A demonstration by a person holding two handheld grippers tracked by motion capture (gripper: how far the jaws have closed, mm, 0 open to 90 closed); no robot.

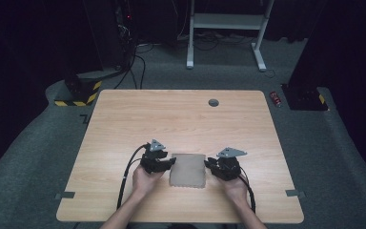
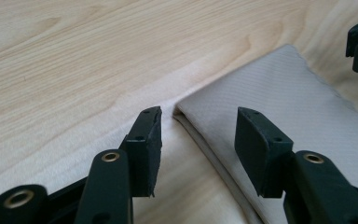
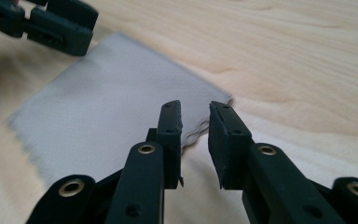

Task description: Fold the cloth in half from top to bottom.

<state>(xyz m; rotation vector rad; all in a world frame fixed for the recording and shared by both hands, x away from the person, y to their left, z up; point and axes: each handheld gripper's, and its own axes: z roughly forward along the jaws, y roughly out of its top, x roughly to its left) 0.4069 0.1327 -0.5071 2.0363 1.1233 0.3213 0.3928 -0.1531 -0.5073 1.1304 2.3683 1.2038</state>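
Left gripper [image 2: 198, 128]: jaws spread wide, straddling the near corner of the folded grey cloth [image 2: 279, 100], not yet pinching it. Right gripper [image 3: 195, 122]: jaws narrowly parted, empty, poised at the cloth's opposite edge where its layers ripple. The cloth lies flat on the wooden counter [image 1: 181, 114], between both grippers, near the person's side. Likely step: seizing two corners to lift or unfold. To do it well, each gripper should drop low, slide one jaw under the layers wanted, then close firmly; grabbing too few layers would leave the fold skewed.
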